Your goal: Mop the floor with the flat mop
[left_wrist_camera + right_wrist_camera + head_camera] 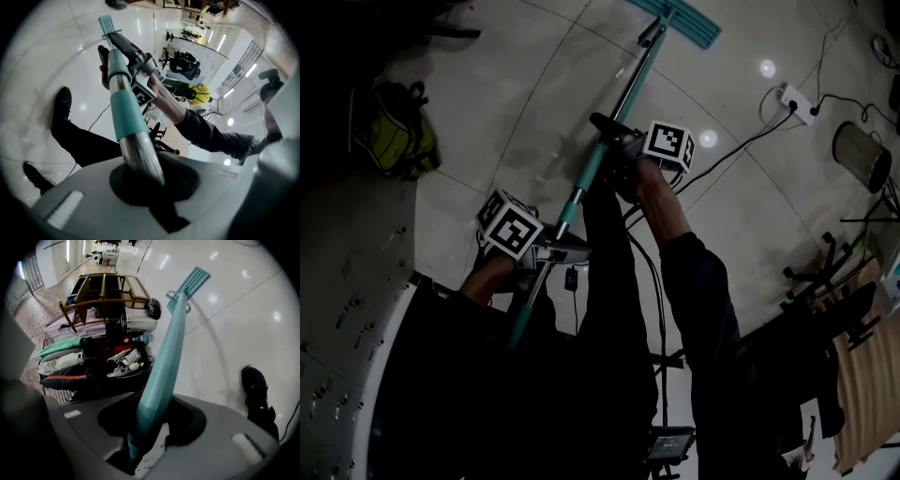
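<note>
Your left hand-held gripper clamps the flat mop near its handle's upper end, and your right hand-held gripper clamps it further down. The mop head lies on the floor ahead.

Workshop-like hall: tiled floor, cables, power strip.

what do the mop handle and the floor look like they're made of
The mop handle: shiny silver tube, probably steel or aluminium, given its mirror-like highlights. Its teal sleeves look matte, likely plastic. The floor: pale glossy tiles, likely ceramic; lights reflect in it and thin joint lines cross it.
</note>
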### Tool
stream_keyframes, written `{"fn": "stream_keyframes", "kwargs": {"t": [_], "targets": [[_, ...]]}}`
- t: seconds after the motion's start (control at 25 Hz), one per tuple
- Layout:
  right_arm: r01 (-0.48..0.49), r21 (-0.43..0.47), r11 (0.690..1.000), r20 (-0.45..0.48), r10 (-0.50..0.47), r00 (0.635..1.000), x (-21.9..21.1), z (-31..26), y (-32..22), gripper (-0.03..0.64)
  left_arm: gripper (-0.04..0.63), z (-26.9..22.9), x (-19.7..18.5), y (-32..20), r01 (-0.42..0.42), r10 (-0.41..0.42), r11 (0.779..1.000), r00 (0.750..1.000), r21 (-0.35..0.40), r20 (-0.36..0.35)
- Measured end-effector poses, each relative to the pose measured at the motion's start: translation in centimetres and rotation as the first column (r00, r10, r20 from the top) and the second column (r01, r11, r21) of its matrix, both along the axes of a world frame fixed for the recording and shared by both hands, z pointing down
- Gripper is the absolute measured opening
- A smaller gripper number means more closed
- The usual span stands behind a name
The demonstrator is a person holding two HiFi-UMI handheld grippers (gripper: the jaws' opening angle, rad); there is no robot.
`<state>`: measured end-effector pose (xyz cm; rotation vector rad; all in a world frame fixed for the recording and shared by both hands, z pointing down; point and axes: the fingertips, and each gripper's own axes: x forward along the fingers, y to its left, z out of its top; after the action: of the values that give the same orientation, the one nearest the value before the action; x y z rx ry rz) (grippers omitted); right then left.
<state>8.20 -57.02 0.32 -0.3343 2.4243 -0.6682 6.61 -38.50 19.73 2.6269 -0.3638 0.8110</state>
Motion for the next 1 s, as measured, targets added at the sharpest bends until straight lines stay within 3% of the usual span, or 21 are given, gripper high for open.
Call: {"fn": "stream_keyframes", "kwargs": {"t": [0.24, 0.48, 0.68, 1.0], "targets": [[-0.04, 0.024, 0.999, 0.033, 0.039, 0.999, 6.4, -6.4, -1.8, 0.166, 0.037, -5.7, 5.8, -2.2, -0.024, 0.024, 1.0, 1.0, 0.02, 0.003], [-0.061, 0.052, 0.997, -0.022, 0.063, 0.998, 8.7, -8.7, -2.9, 0.167, 0.027, -7.1, 7.9, -4.2, -0.013, 0.01, 0.999, 0.998, 0.044, 0.069], [-0.067, 0.071, 0.995, -0.032, 0.069, 0.997, 7.3, -8.0, -1.5, 0.173, 0.025, -6.8, 6.7, -2.9, -0.018, 0.017, 0.999, 0.999, 0.046, 0.03], [-0.063, 0.086, 0.994, -0.051, 0.068, 0.996, 1.6, -0.1, 4.0, 0.173, 0.025, 1.3, -0.3, 1.7, -0.035, 0.027, 0.996, 0.995, 0.084, 0.101]]}}
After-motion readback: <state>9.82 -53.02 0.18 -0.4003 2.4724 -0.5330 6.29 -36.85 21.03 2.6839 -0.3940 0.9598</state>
